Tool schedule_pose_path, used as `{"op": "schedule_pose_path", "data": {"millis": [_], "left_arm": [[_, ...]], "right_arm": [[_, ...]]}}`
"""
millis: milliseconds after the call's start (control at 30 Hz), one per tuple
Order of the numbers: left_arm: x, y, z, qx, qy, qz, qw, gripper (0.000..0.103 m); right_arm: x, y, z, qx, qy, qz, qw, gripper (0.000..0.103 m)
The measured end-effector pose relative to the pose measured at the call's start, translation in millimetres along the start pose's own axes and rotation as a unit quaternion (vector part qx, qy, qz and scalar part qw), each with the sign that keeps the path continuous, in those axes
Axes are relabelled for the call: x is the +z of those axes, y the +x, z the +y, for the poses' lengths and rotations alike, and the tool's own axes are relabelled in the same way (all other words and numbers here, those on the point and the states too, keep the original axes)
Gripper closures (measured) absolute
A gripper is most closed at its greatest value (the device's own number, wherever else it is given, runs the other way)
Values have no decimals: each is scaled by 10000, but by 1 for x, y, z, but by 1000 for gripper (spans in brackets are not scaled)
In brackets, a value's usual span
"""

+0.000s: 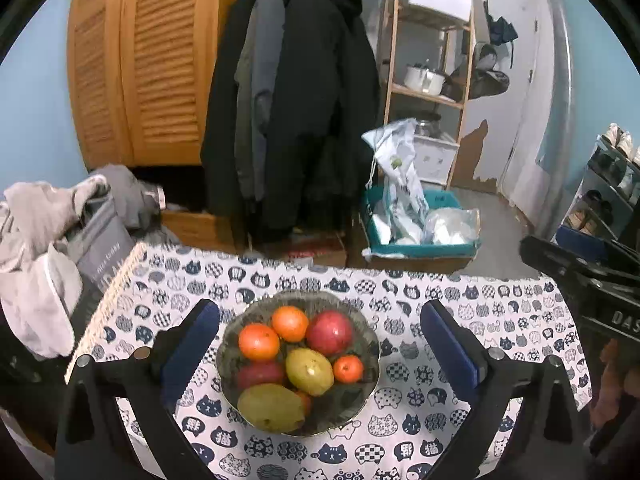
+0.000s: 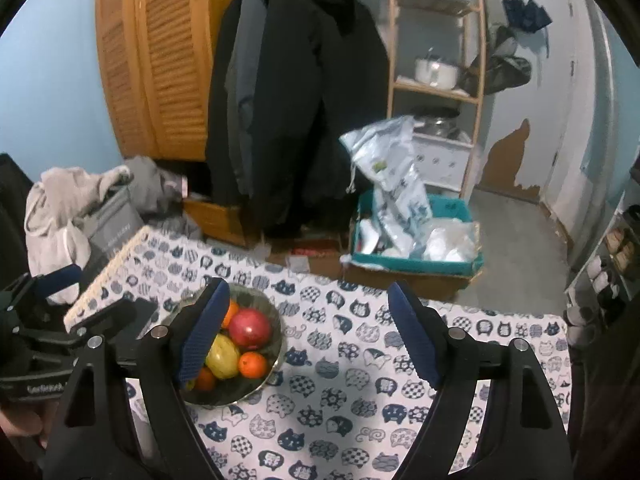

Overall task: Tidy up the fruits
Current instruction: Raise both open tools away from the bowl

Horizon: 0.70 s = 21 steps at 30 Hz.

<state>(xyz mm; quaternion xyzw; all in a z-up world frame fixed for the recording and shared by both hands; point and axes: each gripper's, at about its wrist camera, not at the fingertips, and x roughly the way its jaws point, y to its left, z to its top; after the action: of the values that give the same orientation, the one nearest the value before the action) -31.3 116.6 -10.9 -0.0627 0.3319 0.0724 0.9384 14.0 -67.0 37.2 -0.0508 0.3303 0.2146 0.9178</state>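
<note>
Well, my left gripper (image 1: 320, 334) has its jaws spread wide with nothing between them but air, and the glass bowl (image 1: 370, 380) of fruit sits on the surface right between the two blue pads. My right gripper (image 2: 308, 334) also has its jaws spread wide and holds nothing. From the right wrist view, the bowl (image 2: 276, 354) is off to the left, and my left blue finger (image 2: 202, 334) hides a good part of it.

Inside the bowl I can see a red apple (image 1: 329, 332), a far orange (image 1: 290, 323), a left orange (image 1: 259, 342), a small orange (image 1: 348, 369), a yellow-green mango (image 1: 309, 371) in the middle and a big green mango (image 1: 271, 408) on the near side. A second red fruit (image 1: 259, 374) is half covered by the others, so I cannot tell what it is. One more orange thing peeks out behind the big mango, mostly hidden.

The surface wears a white cloth with blue cat faces (image 1: 440, 420). Some cats have small marks on them, too tiny to read.

At the right edge of the left wrist view, a black piece of my other gripper shows the white letters "DAS" and is then cut off. At the left edge of the right wrist view, a black strap has white writing that is too blurry to read. A grey bag (image 1: 102, 248) on the far left has pale letters I cannot make out.

Far away hang dark coats (image 1: 296, 112), and a teal box (image 1: 420, 236) of plastic bags sits on the floor.
</note>
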Motion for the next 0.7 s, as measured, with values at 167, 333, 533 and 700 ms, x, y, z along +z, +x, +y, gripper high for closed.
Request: {"op": "schedule_pose_path", "data": {"millis": [167, 333, 533, 700], "left_arm": [[8, -16, -6, -127, 9, -169, 9998, 1], [13, -27, -9, -53, 33, -351, 9994, 1], [18, -34, -10, -71, -80, -479, 9988, 1], [21, -35, -14, -2, -82, -538, 9985, 1]], "right_arm": [[-5, -24, -6, -202, -52, -216, 9995, 22], [-8, -38, -12, -309, -140, -304, 9990, 22], [-10, -43, -27, -422, -32, -358, 9985, 22], [-13, -44, -38, -525, 51, -356, 9980, 22]]}}
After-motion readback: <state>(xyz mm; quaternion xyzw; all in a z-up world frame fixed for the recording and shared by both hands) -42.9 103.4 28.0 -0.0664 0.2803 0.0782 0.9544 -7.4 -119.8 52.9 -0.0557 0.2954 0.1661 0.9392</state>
